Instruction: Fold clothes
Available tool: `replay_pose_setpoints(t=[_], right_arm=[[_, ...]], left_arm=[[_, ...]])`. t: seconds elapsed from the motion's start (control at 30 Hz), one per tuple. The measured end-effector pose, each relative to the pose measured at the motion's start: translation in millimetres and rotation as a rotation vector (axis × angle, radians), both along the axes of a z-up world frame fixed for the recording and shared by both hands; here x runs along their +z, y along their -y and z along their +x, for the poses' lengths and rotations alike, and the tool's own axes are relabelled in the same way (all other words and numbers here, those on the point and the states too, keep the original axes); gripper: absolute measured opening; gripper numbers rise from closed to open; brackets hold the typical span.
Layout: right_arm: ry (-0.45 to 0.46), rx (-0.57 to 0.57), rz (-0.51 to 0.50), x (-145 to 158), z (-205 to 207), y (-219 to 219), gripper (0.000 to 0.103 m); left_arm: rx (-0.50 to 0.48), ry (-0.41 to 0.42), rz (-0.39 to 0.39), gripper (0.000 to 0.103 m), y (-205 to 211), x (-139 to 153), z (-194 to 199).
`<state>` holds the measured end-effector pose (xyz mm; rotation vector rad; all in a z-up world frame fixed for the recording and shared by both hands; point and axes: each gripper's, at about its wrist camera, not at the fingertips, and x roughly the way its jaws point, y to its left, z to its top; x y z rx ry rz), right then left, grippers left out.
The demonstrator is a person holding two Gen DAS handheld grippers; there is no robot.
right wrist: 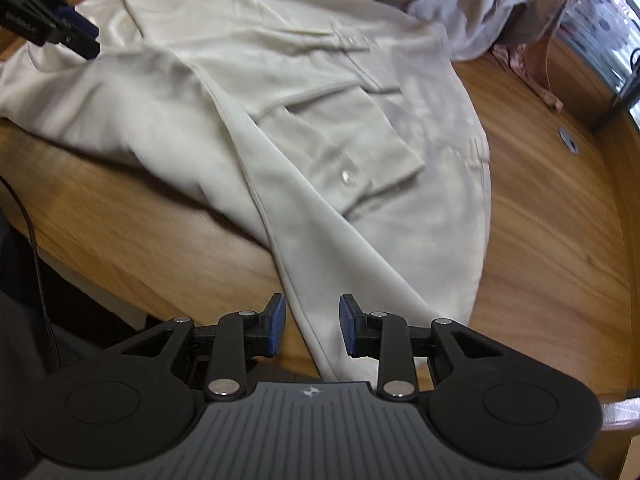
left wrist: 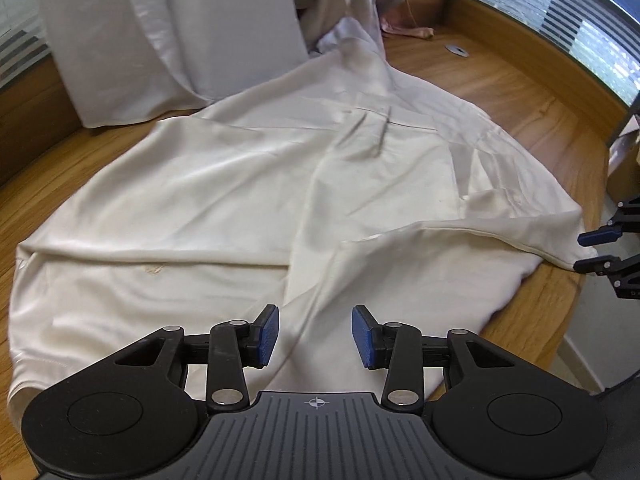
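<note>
A cream shirt [left wrist: 280, 184] with a buttoned chest pocket lies spread on the round wooden table [left wrist: 500, 92]. In the right wrist view the same shirt [right wrist: 320, 120] shows a folded sleeve and a button. My left gripper [left wrist: 315, 334] hovers open over the shirt's near edge, with no cloth pinched between the blue pads. My right gripper [right wrist: 312, 328] is open too, above the shirt's lower corner near the table edge. Each gripper appears in the other's view: the right gripper [left wrist: 596, 252] beside the shirt's right corner, the left gripper [right wrist: 76, 36] at the sleeve end.
A white box-like bag [left wrist: 172, 40] stands at the back, with a heap of pale clothes [left wrist: 352, 0] and a pink garment [left wrist: 404, 28] beside it. A cable grommet [right wrist: 569, 141] sits in the table [right wrist: 540, 220]. A black cable [right wrist: 36, 240] hangs off the near edge.
</note>
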<state>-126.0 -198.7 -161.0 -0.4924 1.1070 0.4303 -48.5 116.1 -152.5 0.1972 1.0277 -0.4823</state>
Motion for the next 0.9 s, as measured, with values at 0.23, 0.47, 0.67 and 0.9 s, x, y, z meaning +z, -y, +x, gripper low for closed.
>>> replay_pose_setpoints(t=[0.23,0.47,0.67,0.9], right_arm=[[-0.016,0.070,-0.016,-13,7,11,0.015],[0.047,0.146,-0.027,24,27,21,0.003],[0.079,0.254,-0.088,44,74,17,0.003],[0.018,0.352,-0.145,17,131,10,0.003]], left_arm=[[-0.001,-0.022,0.014,0.044,22,-6,3],[0.070,-0.008,0.017,0.044,31,-4,6],[0.188,0.017,0.009,0.044,31,2,7],[0.326,0.034,0.010,0.044,20,6,0]])
